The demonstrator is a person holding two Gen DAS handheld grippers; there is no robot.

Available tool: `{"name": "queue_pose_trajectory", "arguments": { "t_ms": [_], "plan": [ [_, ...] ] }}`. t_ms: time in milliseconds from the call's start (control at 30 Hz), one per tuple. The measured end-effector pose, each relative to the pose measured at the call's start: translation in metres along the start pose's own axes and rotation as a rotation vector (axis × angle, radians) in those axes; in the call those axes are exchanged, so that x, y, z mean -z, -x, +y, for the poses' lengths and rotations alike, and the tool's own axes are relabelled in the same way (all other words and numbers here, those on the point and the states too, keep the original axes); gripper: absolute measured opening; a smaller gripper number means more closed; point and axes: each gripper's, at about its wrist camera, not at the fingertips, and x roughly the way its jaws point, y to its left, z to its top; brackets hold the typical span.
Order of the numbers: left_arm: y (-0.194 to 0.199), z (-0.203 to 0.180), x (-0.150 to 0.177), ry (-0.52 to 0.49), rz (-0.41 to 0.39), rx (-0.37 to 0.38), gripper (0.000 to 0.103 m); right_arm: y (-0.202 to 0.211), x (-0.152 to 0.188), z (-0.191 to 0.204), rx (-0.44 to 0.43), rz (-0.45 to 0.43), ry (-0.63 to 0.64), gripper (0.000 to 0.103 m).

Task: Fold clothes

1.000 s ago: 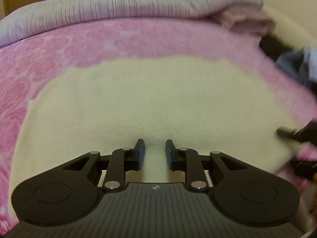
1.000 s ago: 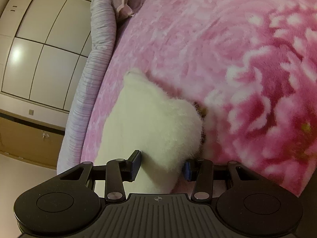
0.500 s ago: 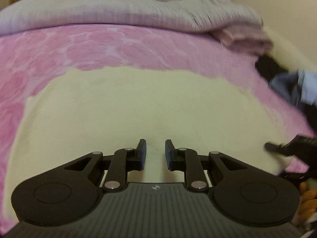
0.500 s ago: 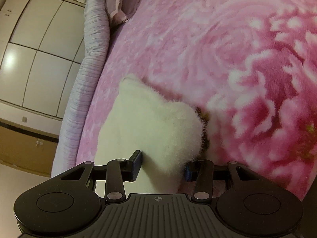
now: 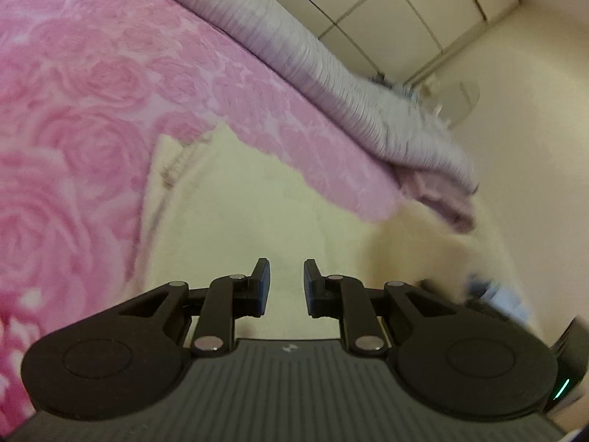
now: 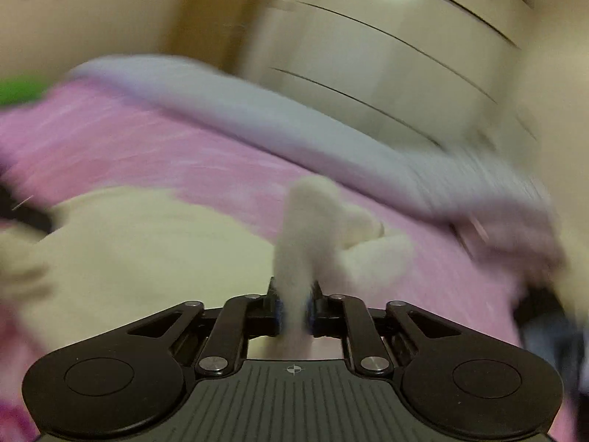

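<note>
A cream fleece garment (image 5: 235, 221) lies spread on the pink rose blanket (image 5: 73, 118). My left gripper (image 5: 285, 280) hovers over it, open and empty, with a gap between the fingers. In the blurred right wrist view, my right gripper (image 6: 294, 305) is shut on a fold of the same cream garment (image 6: 305, 228), which stands up from between the fingers. The rest of the garment (image 6: 147, 243) lies to the left on the blanket.
A grey ribbed quilt (image 5: 331, 84) runs along the far edge of the bed, with a pale pink folded cloth (image 5: 441, 199) beside it. White wardrobe doors (image 6: 386, 55) stand behind. Dark and blue clothes (image 5: 493, 294) lie at the right.
The right gripper has closed on the cream garment's edge and swung up and round with it. The left gripper has tilted and turned towards the quilt, still open.
</note>
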Motion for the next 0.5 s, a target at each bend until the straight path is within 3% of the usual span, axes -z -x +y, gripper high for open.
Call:
{"name": "queue_pose_trajectory", "arguments": {
  "t_ms": [67, 167, 300, 400, 500],
  "plan": [
    [0.007, 0.011, 0.002, 0.06, 0.0, 0.035, 0.014, -0.002, -0.001, 0.038, -0.073, -0.005, 0.138, 0.011],
    [0.014, 0.02, 0.008, 0.097, 0.006, 0.035, 0.014, -0.009, 0.01, 0.077, -0.187, 0.04, 0.235, 0.014],
    [0.017, 0.026, 0.015, 0.135, 0.025, 0.057, 0.014, -0.004, 0.026, 0.096, -0.202, 0.035, 0.364, 0.045],
    [0.011, 0.024, 0.012, 0.152, 0.032, 0.083, 0.015, 0.01, 0.028, 0.072, -0.257, -0.001, 0.27, 0.048],
    [-0.003, 0.019, 0.006, 0.149, 0.045, 0.092, 0.023, 0.028, 0.027, 0.024, -0.283, -0.072, 0.017, 0.05]
  ]
}}
